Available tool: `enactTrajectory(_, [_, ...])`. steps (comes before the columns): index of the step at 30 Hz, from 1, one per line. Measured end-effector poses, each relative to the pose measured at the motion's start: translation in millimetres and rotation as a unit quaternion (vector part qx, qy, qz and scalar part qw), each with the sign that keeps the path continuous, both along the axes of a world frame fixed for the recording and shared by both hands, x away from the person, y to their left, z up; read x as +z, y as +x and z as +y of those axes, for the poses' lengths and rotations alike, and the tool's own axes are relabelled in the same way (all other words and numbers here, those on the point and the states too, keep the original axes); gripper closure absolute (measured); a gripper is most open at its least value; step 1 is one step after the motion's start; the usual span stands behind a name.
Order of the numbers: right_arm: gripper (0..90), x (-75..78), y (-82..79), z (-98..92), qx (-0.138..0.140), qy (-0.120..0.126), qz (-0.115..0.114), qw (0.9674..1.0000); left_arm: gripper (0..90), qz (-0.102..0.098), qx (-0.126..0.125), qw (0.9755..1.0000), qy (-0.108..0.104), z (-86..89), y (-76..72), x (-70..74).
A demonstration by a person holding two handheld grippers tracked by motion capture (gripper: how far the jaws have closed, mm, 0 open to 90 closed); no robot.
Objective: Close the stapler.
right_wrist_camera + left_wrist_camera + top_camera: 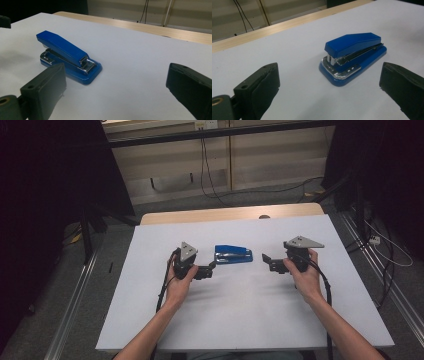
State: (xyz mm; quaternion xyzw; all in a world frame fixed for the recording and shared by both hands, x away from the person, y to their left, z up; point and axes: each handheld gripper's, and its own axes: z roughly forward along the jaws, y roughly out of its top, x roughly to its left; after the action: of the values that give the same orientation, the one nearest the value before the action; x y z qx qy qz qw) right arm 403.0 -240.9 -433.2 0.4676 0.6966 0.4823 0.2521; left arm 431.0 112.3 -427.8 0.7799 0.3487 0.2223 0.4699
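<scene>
The person's forearms come in from the near edge of the white table (240, 320), one gripper in each hand. The left gripper (212, 266) has its jaws spread wide with nothing between them, just beside the near-left end of the blue stapler (233, 254). The right gripper (266, 260) (also gaping, empty) sits a little apart from the stapler's other end. The stapler lies flat mid-table, between the two.

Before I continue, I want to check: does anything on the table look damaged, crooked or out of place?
Nothing stands out. The blue stapler lies flat and closed on the white table, between the open left gripper and right gripper.
</scene>
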Motion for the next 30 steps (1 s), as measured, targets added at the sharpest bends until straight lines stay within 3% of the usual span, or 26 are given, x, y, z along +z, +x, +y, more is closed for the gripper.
enactTrajectory(10, [2.8,4.3,-19.7,-5.8,-0.015,0.0,-0.008,0.9999,2.5,-0.014,0.013,0.9994,-0.03,15.8,-17.4,6.9])
enactTrajectory(17, [2.7,5.6,-40.1,-10.4,-0.022,-0.001,-0.016,0.9996,2.5,-0.026,0.014,0.9988,-0.039,28.0,-30.9,13.0])
enactTrajectory(24, [2.5,10.5,-53.0,-16.0,-0.037,0.001,-0.023,0.999,2.8,-0.031,0.031,0.9981,-0.042,45.6,-42.1,17.0])
enactTrajectory(30, [2.4,12.5,-67.7,-23.0,-0.05,-0.005,-0.028,0.9984,2.9,-0.037,0.04,0.998,-0.032,59.9,-53.3,18.1])
